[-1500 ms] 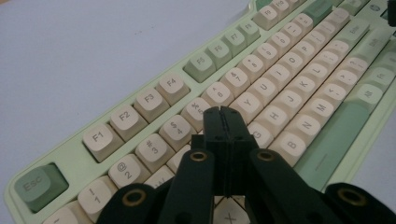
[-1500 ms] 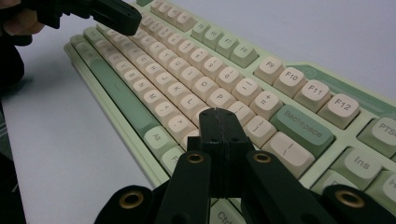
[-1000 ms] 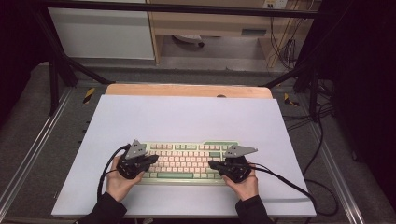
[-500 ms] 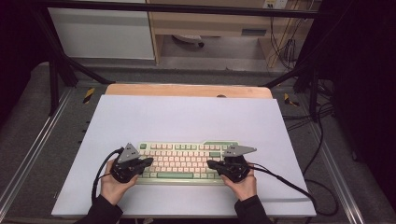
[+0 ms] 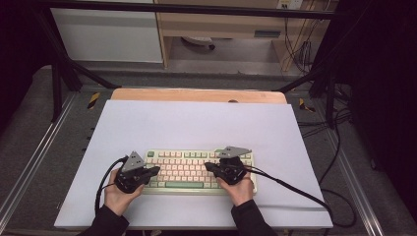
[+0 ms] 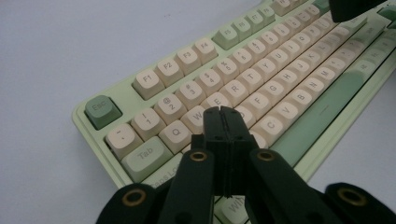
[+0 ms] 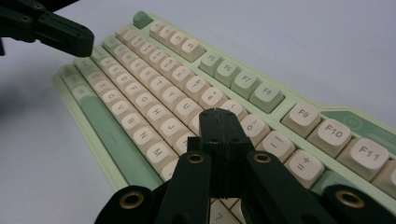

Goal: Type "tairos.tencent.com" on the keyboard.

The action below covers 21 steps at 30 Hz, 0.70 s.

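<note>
A pale green keyboard with cream and green keycaps lies on the near half of a white mat. My left gripper hovers over its left end, jaws shut with nothing between them; in the left gripper view the tips sit above the W and E keys of the keyboard. My right gripper is over the right half, also shut and empty. In the right gripper view its tips stand above the keys just below the number row of the keyboard. The left gripper shows at upper left.
The mat covers a wooden table whose bare edge shows at the back. The right gripper's cable trails across the mat to the right, off its edge. Metal frame rails run along both sides.
The right gripper has slid left along the keyboard toward its middle. The left gripper has barely shifted. Both stay shut.
</note>
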Motion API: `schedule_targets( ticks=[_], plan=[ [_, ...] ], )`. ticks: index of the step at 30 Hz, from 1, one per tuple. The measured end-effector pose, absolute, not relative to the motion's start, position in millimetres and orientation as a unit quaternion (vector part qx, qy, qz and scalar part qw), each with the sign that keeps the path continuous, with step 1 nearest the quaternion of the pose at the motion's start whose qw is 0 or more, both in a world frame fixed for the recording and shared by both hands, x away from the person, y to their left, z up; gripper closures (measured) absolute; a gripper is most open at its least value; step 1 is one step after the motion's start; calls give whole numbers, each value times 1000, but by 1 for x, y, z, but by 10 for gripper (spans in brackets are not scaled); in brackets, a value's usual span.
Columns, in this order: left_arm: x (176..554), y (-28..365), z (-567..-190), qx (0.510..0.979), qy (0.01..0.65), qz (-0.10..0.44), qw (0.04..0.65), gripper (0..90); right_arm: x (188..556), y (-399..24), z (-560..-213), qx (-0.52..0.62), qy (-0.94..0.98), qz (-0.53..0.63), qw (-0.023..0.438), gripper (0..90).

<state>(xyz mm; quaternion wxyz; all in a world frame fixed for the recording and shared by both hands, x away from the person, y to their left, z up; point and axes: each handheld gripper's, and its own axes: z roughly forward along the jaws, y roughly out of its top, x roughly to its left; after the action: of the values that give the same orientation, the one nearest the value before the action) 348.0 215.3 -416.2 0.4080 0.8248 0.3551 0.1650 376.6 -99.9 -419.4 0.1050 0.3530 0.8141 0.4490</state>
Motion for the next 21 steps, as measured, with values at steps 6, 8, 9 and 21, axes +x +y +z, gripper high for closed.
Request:
schedule_targets(
  ticks=[6,8,9,21],
  plan=[
    [348,215,-416,824,354,166,410,900,383,-89,-426,356,820,434,109,900],
    [348,215,-416,825,355,165,408,900,384,-87,-428,358,822,430,108,900],
    [349,215,-416,825,355,165,408,900,385,-86,-429,358,822,430,108,900],
    [348,214,-416,825,353,164,409,900,386,-84,-433,359,827,418,112,900]
  ],
)
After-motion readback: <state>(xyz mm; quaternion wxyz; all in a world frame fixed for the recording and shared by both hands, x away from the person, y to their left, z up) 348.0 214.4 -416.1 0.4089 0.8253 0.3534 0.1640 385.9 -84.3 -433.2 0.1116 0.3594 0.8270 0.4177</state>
